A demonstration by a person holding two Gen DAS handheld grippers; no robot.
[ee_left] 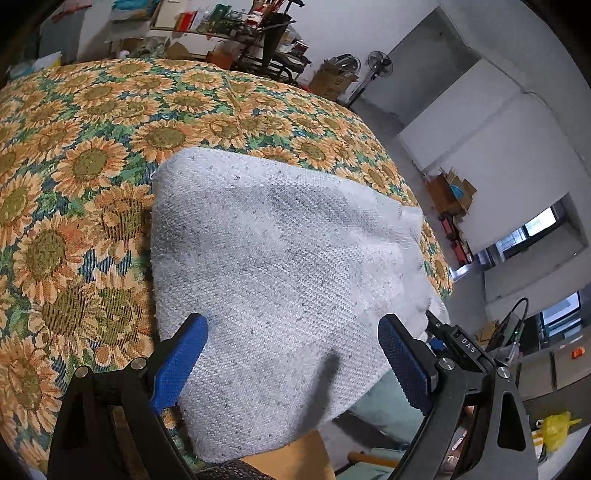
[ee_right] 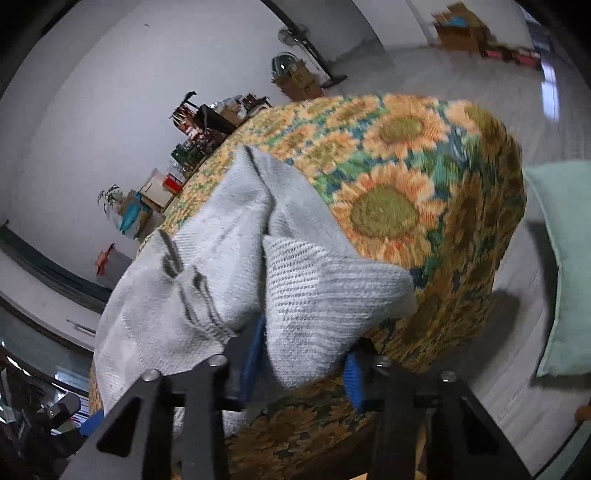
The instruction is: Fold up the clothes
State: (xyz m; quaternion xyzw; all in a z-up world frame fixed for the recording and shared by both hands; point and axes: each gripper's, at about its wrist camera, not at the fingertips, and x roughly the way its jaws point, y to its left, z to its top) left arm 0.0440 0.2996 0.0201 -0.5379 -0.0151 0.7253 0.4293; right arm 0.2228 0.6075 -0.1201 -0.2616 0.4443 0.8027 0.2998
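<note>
A pale grey knit garment (ee_left: pixel 266 280) lies on the sunflower-print tablecloth (ee_left: pixel 92 155), its near end hanging over the table edge. My left gripper (ee_left: pixel 291 354) hovers over that near end, its blue pads (ee_left: pixel 181 365) wide apart and touching nothing. In the right wrist view the same garment (ee_right: pixel 207 266) is bunched and creased. A ribbed fold of it (ee_right: pixel 317 295) fills the narrow gap between the blue pads (ee_right: pixel 253 354) of my right gripper (ee_right: pixel 303 365), which is shut on it at the table's corner. The right gripper's black frame (ee_left: pixel 461 347) shows at the garment's right edge.
The tablecloth (ee_right: pixel 406 177) drops over a rounded table corner just past the garment. A green cushion (ee_right: pixel 565 258) stands to the right of it. A cluttered shelf (ee_left: pixel 236 26), cardboard boxes (ee_left: pixel 332 81) and a floor fan (ee_left: pixel 378 64) line the far wall.
</note>
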